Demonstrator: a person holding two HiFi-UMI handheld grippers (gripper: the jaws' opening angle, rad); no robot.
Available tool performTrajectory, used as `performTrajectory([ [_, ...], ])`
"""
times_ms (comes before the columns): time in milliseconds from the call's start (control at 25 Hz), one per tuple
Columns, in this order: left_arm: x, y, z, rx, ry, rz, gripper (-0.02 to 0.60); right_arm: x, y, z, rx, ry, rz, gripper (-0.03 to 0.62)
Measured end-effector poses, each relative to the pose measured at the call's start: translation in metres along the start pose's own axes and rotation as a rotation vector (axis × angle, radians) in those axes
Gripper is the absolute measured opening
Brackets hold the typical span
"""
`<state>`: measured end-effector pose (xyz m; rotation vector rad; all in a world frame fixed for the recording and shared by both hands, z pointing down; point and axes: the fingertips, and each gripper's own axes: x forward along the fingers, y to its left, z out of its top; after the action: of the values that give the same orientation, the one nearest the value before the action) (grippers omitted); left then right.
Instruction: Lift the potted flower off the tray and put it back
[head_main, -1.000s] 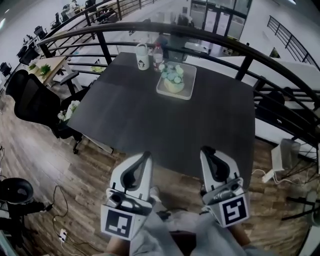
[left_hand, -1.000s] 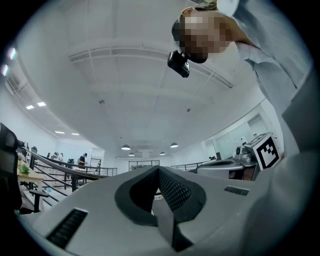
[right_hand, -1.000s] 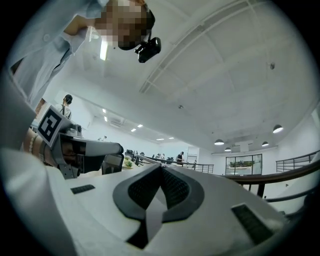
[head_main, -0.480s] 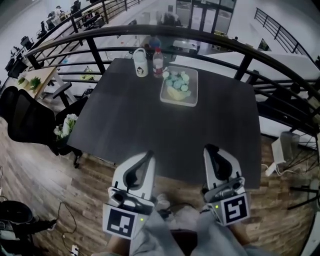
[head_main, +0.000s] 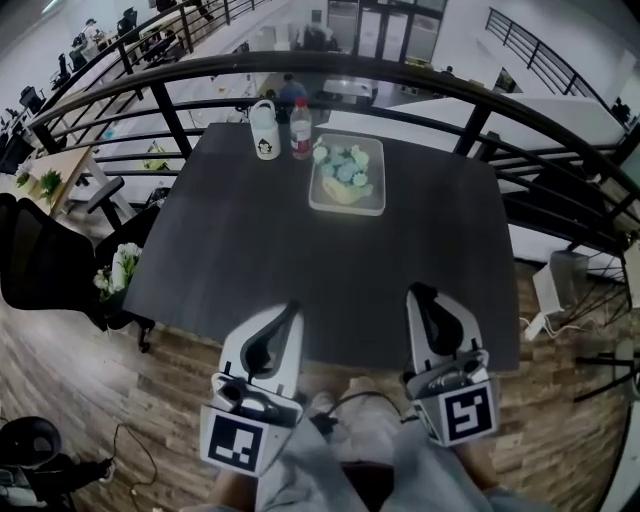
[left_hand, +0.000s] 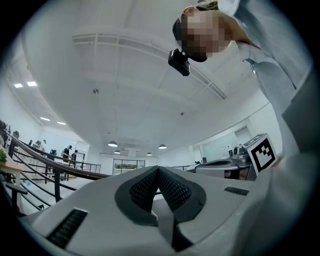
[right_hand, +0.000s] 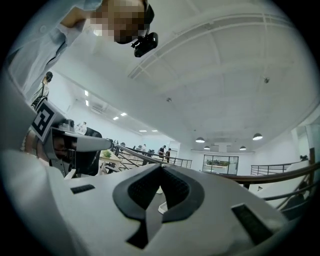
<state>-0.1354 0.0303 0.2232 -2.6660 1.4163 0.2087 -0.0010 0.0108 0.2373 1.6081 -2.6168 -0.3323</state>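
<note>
The wooden floor (head_main: 80, 370) and a curved dark railing (head_main: 400, 75) bounded a dark square desk (head_main: 300, 270). At the desk's far side lay a pale tray (head_main: 322, 200) with the potted flower (head_main: 343, 175) standing in it. A white mug (head_main: 264, 130) and a bottle (head_main: 300, 128) stood just left of the tray. The left claw (head_main: 293, 308) and right claw (head_main: 418, 292) were held at the near edge, well apart from the tray. Only the gripper views showed the white ceiling (left_hand: 125, 75) and its lamps (right_hand: 257, 136). Each showed its claw's jaws closed together, holding nothing.
</note>
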Motion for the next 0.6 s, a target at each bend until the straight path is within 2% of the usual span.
performTrajectory([
  [240,0.016,-0.002,0.002,0.002,-0.026,-0.031,-0.002,0.001,-0.017,-0.002,0.002,-0.008,-0.039,0.003],
  [440,0.025,0.005,0.003,0.014,-0.032,-0.033,-0.002,0.018,-0.024,-0.003,0.000,-0.018,-0.031,0.004],
  [600,0.041,0.014,0.001,0.019,-0.031,-0.028,-0.002,0.037,-0.033,-0.006,0.007,-0.023,-0.023,0.044],
])
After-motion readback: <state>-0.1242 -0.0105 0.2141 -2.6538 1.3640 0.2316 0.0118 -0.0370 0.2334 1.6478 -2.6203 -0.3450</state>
